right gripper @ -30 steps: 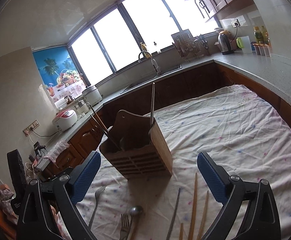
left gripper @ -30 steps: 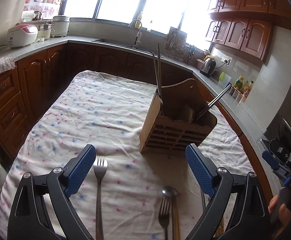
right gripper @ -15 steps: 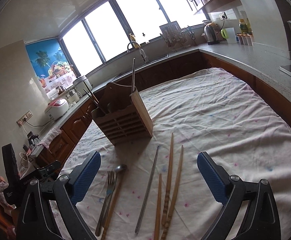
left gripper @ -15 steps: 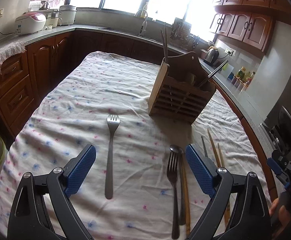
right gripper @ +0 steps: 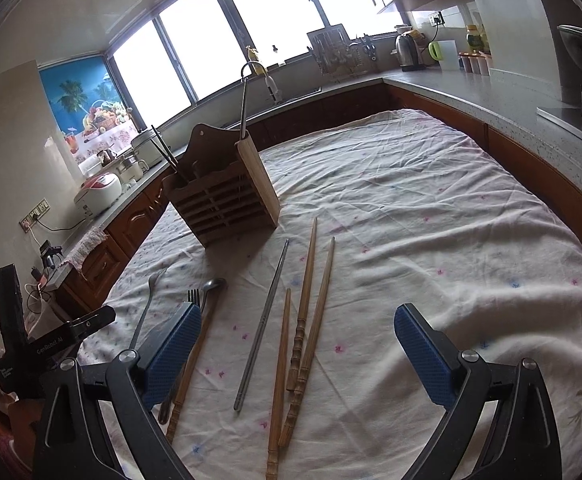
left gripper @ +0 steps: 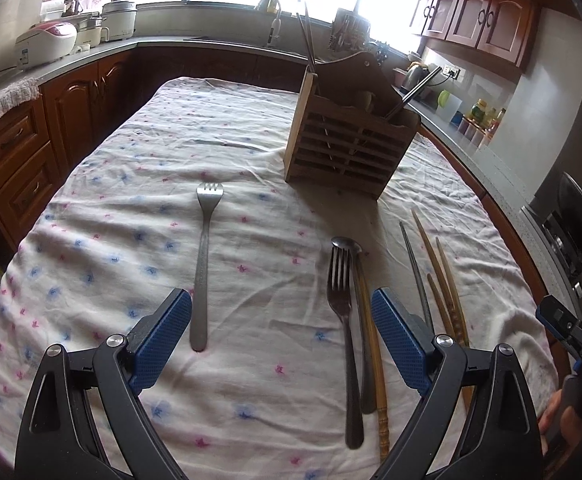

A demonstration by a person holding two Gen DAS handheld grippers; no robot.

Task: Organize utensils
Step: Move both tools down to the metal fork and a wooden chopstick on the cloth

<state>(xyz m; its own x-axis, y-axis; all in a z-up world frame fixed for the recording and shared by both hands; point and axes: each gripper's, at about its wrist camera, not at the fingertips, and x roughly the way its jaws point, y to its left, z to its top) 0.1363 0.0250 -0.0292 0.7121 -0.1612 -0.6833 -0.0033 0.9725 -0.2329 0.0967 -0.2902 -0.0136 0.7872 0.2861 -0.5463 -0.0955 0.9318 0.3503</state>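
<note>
A slatted wooden utensil holder [left gripper: 351,148] [right gripper: 227,200] stands on the floral tablecloth with a few utensils upright in it. A silver fork [left gripper: 204,264] lies alone, just ahead of my open left gripper [left gripper: 281,330]. A dark fork [left gripper: 345,332], a spoon [left gripper: 351,250] and a wooden chopstick [left gripper: 373,344] lie together near its right finger. In the right wrist view, a metal chopstick [right gripper: 263,324] and three wooden chopsticks [right gripper: 305,312] lie ahead of my open right gripper [right gripper: 299,340]. Both grippers hold nothing.
Dark wooden cabinets and a grey counter [right gripper: 471,92] wrap round the table. A rice cooker [left gripper: 45,44], a sink tap [right gripper: 255,72], a kettle [right gripper: 409,50] and jars stand on the counter. A stove [left gripper: 571,248] lies right of the table.
Both grippers have pulled back from the holder and tilted down, so the forks, spoon and chopsticks on the cloth have come fully into view. Both stay open.
</note>
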